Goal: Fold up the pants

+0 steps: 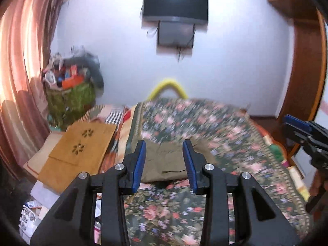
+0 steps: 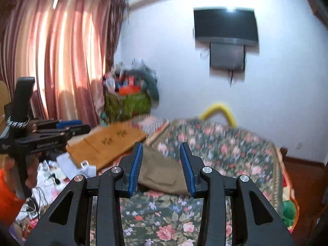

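pants [image 1: 164, 162]: olive, folded compact on floral bed [image 1: 225, 135], beyond both fingertips. left gripper [image 1: 164, 160], right gripper [image 2: 161, 164]: fingers apart, empty. step: fold seemingly complete; next: check edges, smooth.

Matt olive cloth pants [image 1: 170, 162], floral woven bedspread [image 1: 215, 127], smooth wooden board [image 1: 80, 151]

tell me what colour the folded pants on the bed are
Olive-khaki pants, clearest in the right wrist view.
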Demonstrator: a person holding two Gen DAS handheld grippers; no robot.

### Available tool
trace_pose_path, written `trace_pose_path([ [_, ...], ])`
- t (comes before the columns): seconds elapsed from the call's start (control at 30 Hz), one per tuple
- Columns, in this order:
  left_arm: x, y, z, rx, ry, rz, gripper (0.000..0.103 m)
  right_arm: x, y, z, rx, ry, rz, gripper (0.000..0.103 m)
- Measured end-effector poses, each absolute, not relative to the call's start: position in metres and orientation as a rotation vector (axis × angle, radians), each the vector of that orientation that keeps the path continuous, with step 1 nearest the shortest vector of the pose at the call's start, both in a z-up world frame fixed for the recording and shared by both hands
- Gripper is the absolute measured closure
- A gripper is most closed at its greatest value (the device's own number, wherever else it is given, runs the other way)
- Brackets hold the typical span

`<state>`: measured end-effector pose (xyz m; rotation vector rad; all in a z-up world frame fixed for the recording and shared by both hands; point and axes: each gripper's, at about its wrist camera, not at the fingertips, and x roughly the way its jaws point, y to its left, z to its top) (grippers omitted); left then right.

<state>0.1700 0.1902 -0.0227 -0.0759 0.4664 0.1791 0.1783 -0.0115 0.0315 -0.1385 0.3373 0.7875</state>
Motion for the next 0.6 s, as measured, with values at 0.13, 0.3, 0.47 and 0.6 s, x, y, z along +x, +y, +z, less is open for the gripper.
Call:
trace_pose_path([
  [0.13,0.122,0.162,-0.002,-0.034,0.384,0.183,0.066,0.14,-0.023,0.047,-0.118,0.253,0.799,0.069],
  [0.3,0.073,0.138,0.013,-0.031,0.296,0.195,0.049,0.107,-0.034,0.052,-0.058,0.219,0.827,0.069],
  [0.47,0.043,0.13,0.018,-0.045,0.247,0.218,0.026,0.093,-0.038,0.051,-0.03,0.204,0.786,0.037],
  [0.6,0.028,0.126,0.021,-0.053,0.216,0.227,0.013,0.085,-0.042,0.05,-0.02,0.192,0.734,0.015],
])
